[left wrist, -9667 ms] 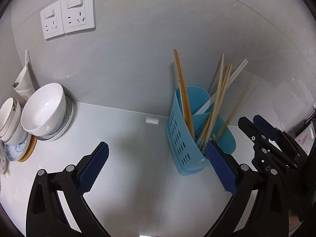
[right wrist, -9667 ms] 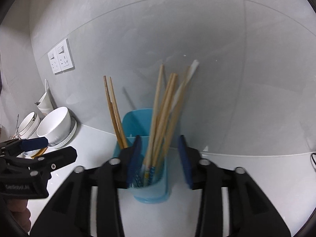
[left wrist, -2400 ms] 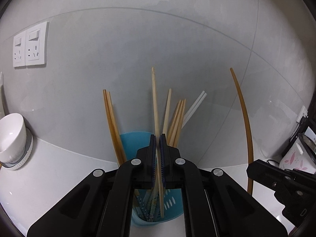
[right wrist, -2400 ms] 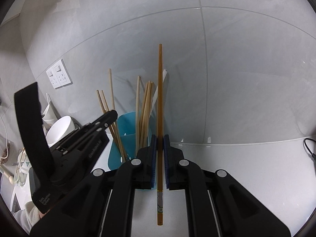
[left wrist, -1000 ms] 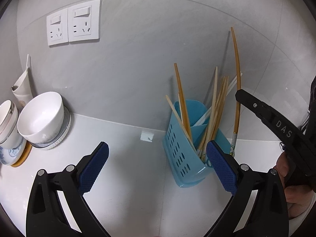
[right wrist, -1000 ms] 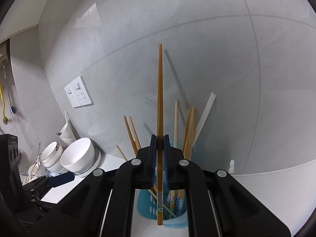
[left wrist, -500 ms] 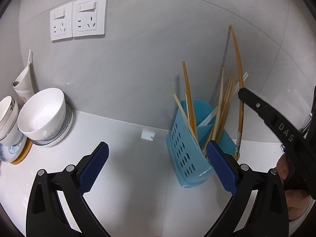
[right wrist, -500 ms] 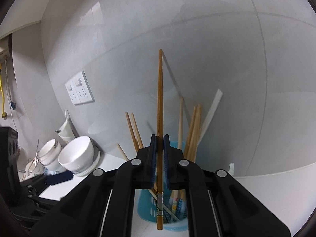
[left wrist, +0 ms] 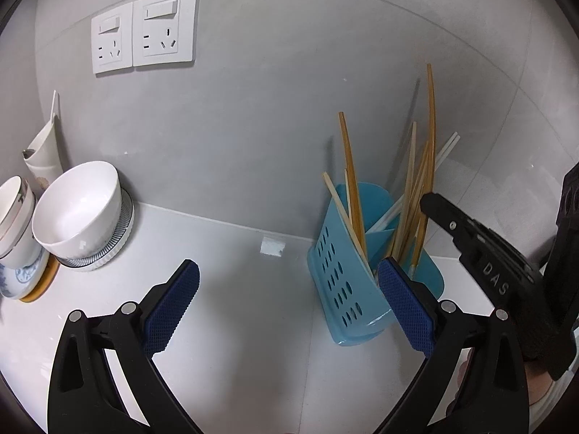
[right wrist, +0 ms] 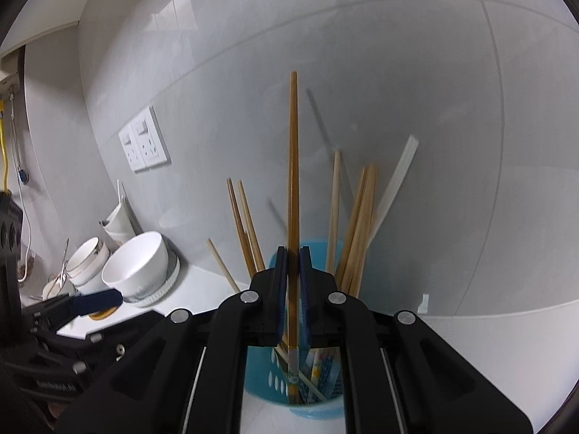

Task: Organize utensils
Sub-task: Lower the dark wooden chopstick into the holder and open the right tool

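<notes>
Right gripper (right wrist: pixel 293 289) clamped on long amber-brown chopstick (right wrist: pixel 292 181) — tip now lowered into perforated blue plastic utensil holder (left wrist: pixel 347 282), versus above it a second ago; release pending. Left gripper (left wrist: pixel 286 307) wide open, empty.

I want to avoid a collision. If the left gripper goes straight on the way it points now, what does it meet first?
Probably the bare white counter, then the grey wall. The left gripper is open; the blue holder stands beside its right finger, though depth is unclear.
</notes>
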Demonstrator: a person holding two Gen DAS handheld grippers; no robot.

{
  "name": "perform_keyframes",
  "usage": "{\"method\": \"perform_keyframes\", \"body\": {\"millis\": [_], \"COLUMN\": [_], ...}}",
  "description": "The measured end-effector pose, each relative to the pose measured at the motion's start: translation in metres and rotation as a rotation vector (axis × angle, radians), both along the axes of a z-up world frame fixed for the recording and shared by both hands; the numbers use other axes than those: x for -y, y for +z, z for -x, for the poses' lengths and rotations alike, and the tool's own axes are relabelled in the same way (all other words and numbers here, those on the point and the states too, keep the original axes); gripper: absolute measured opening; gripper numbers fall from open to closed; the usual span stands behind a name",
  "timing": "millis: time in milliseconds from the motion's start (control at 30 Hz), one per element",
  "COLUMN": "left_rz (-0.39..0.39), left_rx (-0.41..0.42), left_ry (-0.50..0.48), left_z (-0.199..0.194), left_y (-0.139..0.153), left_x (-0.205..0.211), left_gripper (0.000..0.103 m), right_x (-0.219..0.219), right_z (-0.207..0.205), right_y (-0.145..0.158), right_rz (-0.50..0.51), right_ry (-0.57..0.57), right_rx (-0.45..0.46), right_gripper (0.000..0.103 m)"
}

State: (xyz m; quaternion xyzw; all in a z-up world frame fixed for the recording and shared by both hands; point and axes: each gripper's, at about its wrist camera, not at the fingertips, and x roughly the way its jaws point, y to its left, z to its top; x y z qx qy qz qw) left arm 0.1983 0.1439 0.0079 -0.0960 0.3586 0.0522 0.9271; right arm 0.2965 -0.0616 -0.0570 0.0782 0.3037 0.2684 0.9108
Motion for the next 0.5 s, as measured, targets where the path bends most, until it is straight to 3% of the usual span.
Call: {"method": "perform_keyframes", "body": {"millis": [267,333,500], "left_rz": [-0.006,-0.010,-0.019], "left_rx": [0.012,0.017,0.046], "left_ry": [-0.011,-0.012,-0.020], "left_z": [-0.001,0.001,0.012], "left_y": [0.003,0.005,0.019], "left_x": [0.004,0.006,0.014], "left_gripper": [0.097,0.097,0.097], "right_x": [0.000,0.004,0.025], "right_z": [0.015,0.019,0.031], "right_y": [0.008,0.015,0.034], "right_rz": [0.082,0.099,0.098], "right_ry": [0.009,0.004,-0.031], "right_rx": [0.008,0.006,-0.016], "right_gripper": [0.009,0.027,0.056]}}
